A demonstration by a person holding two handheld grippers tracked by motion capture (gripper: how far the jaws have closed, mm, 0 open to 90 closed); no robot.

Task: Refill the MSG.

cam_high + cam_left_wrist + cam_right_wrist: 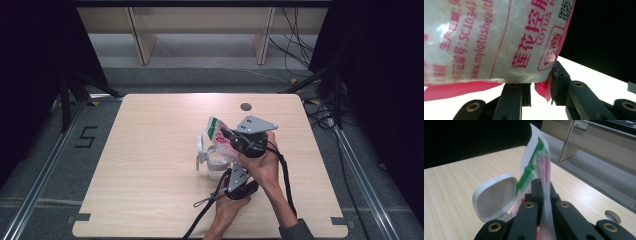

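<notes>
From above, count with me: one table [150, 165], one clear container [217, 165] near its middle with one white lid [200, 147] flipped up on the side away from your hands, one printed bag [218, 134] held over it, and your two claws. Your right claw [226, 134] comes in from the right of the container and has the bag's upper end, just above the container's mouth. Your left claw [231, 176] sits on the near side of the container, just beside it, angled up toward the bag's lower end. One round hole [245, 106] in the table lies beyond the container, well apart from it.

Over to your left claw [541, 86] view: one bag [494, 40], white with pink print and a pink edge, hangs right in front of the camera. Your jaws are part-way in, and the bag's pink bottom corner sits pinched between them, the right-hand pad pressing against it.

Now your right claw [544, 187] view: jaws pressed together, with the thin clear film of the bag [536, 165] squeezed flat between them. The bag's green-and-red top stands upright above the tips. One lid [495, 197], open and tilted, sits just left of the bag, touching its lower part. One hole [612, 216] shows in the table [461, 185] to the right of the bag.
</notes>
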